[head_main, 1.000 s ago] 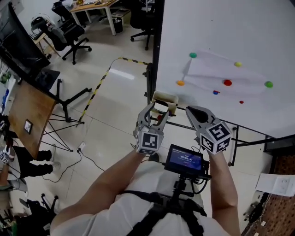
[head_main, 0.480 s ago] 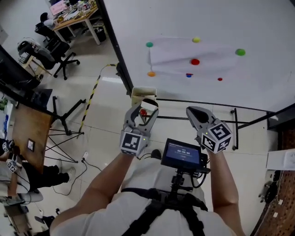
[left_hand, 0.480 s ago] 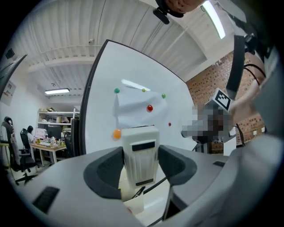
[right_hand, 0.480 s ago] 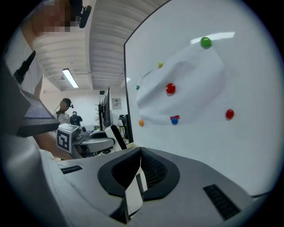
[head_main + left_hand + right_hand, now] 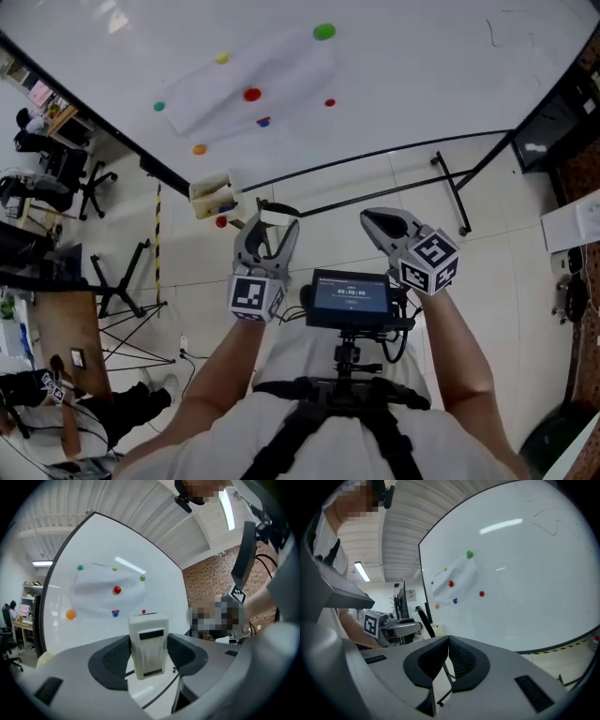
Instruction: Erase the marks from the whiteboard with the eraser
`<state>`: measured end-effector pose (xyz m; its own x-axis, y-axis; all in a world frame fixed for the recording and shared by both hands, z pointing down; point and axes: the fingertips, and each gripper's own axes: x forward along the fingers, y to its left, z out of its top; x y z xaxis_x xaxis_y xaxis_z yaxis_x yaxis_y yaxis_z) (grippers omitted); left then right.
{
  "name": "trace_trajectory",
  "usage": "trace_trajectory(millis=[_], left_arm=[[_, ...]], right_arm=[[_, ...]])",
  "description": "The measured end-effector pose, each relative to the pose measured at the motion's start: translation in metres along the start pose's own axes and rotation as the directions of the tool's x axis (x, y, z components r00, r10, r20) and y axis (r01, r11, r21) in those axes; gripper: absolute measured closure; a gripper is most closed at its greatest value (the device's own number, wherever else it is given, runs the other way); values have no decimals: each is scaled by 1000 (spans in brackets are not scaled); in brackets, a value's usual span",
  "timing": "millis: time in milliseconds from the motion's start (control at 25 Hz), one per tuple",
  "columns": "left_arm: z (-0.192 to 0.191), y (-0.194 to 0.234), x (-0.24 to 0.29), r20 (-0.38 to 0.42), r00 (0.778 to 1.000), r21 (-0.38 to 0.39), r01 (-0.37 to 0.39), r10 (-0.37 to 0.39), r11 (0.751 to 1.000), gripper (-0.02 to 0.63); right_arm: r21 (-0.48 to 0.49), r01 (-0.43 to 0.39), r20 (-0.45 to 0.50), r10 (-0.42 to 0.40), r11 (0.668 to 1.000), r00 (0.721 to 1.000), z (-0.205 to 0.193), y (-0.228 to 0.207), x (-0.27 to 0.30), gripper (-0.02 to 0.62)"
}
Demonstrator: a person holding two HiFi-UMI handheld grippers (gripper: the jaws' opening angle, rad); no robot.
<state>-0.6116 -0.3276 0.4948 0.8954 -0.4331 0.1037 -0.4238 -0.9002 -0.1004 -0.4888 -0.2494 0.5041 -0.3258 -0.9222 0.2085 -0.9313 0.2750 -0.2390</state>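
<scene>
The whiteboard (image 5: 412,84) fills the top of the head view. It carries a paper sheet (image 5: 248,80) pinned with coloured magnets, among them a red one (image 5: 251,95). A thin pen mark (image 5: 491,34) sits at the board's upper right, also visible as a faint scribble (image 5: 548,521) in the right gripper view. My left gripper (image 5: 271,228) is shut on the white eraser (image 5: 148,644), which stands upright between the pads and away from the board. My right gripper (image 5: 380,221) is shut and holds nothing, its pads (image 5: 458,656) pressed together.
A cream box (image 5: 214,195) hangs by the board's lower left corner. The board's black stand legs (image 5: 450,192) cross the tiled floor ahead. A small monitor (image 5: 352,298) sits on the chest rig. Office chairs (image 5: 42,183) and a wooden desk (image 5: 66,342) stand at left.
The view has swung right along the board, so the magnets and paper slid to the upper left. Both grippers moved with it, still off the board. Neither grip changed.
</scene>
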Motion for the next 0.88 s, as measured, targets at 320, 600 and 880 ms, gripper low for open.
trace_trajectory(millis=[320,600,880], left_arm=[[13,-151,31,-51,968,-47,244,-246,969,337],[51,-240,60,-30,937,-28,348,-349,937,341],[70,-335,79,-8,891,-29,454,-454,891,345]], right_arm=[[137,103,56,-111,985,992,-25,-27,-126,575],[202,177,101,-200,963,975,-31,-52,-226,575],[198,257,93,-279,946,956,-51,-51,-319,575]])
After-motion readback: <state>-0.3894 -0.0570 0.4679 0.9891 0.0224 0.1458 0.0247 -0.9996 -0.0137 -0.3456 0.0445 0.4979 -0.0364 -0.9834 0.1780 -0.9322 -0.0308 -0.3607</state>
